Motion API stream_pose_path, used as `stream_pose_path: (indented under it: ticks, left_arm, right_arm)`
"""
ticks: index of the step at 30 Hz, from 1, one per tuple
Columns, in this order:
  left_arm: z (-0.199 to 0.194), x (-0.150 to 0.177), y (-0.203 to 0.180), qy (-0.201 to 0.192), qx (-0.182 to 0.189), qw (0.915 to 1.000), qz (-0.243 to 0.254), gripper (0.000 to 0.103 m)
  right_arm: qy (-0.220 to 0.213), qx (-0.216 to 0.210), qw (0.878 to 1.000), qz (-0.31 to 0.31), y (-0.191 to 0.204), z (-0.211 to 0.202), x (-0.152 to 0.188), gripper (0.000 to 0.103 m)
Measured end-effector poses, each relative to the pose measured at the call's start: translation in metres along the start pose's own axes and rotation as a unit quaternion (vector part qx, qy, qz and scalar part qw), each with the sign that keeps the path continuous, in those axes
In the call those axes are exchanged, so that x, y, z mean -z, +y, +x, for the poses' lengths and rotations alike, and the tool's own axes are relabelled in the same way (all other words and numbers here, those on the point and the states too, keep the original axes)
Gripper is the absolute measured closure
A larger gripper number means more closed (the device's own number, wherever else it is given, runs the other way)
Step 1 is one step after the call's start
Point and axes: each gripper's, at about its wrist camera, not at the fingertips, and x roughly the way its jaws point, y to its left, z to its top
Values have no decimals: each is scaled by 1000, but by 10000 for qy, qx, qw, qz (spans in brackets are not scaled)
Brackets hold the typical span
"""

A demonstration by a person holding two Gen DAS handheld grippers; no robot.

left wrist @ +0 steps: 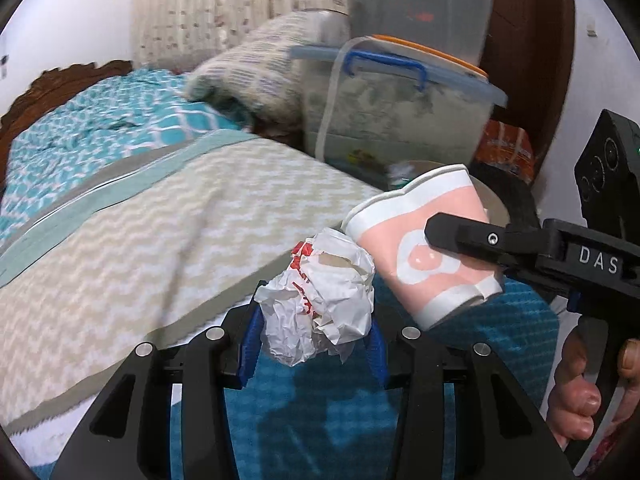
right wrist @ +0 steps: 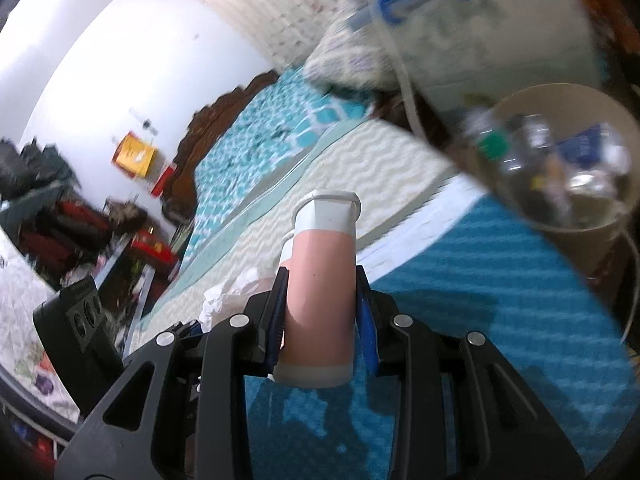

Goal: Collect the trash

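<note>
Well, we hold two tools over a bed, and each one has a piece of trash in it. Our left tool (left wrist: 316, 330) squeezes a crumpled paper wrapper (left wrist: 320, 300) between its blue pads (left wrist: 252, 344) — the wrapper is white with some red print on it. Our right tool (right wrist: 322, 312) grips a pink and white paper cup (right wrist: 322, 292) by its sides, and the cup is squashed a bit at the rim. In the left view the cup sits tilted, just beside the wrapper, almost touching it. A hand (left wrist: 580, 392) shows at the right edge of that view, wrapped around the right tool's handle.

Under both tools lies a dark teal blanket (right wrist: 480, 300). Next to it the bed (left wrist: 120, 240) has a cream zigzag cover and, farther back, a bright teal and white quilt (left wrist: 100, 120). A patterned pillow (left wrist: 248, 68) rests at the far end.

Past the cup we see a round bin (right wrist: 576, 160) — it has clear plastic bottles inside, one with a green cap. Behind the bin stands a big clear storage box (left wrist: 400, 112) with a blue handle. More tubs are stacked on top of it, but they are blurry. White wall and a pale curtain (left wrist: 220, 4) fill the back.
</note>
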Motion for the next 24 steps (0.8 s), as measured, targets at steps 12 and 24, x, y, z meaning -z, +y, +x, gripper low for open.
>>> stream_pose_path:
  ticks: [12,24]
  left_arm:
    - [-56,33,71,-429,-286,9978,-421,62]
    - [-100,70,118,-469,-706,9935,-762,62]
  right_arm:
    - [51,330,9993,-160,54,4,21,69]
    - [886,-17,9955,-324,102,43,69,69]
